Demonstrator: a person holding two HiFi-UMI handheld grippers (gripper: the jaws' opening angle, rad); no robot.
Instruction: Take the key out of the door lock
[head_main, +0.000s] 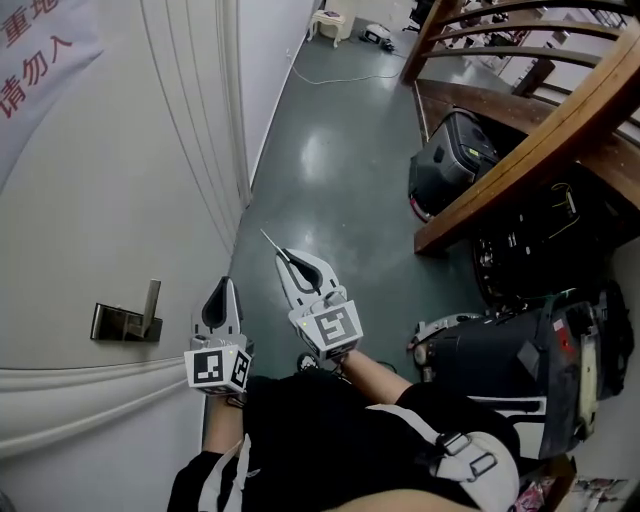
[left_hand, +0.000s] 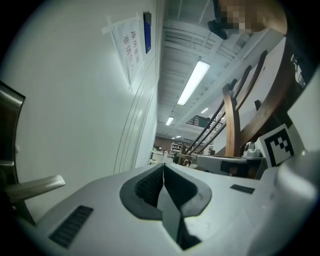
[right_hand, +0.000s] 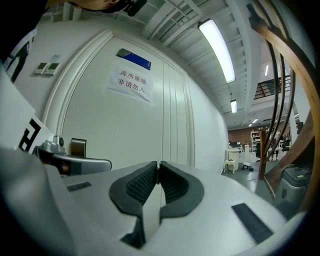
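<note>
Silver key (head_main: 272, 243) clamped in R gripper (head_main: 290, 262), held off the white door (head_main: 100, 180) and out over the green floor (head_main: 330, 190). Long axis runs in line w/ the jaws; free end points away from the person, up-left in head view. Held end hidden betw. the pads. In R gripper view the key is edge-on, barely a line at the pad tips. L gripper (head_main: 224, 284) pinched to, nothing betw. its pads; near the brushed-metal handle (head_main: 127, 320), not touching. Keyhole not made out. Open floor ahead; wooden stair rail (head_main: 540, 140) and black bag (head_main: 455, 150) well off to the R.
</note>
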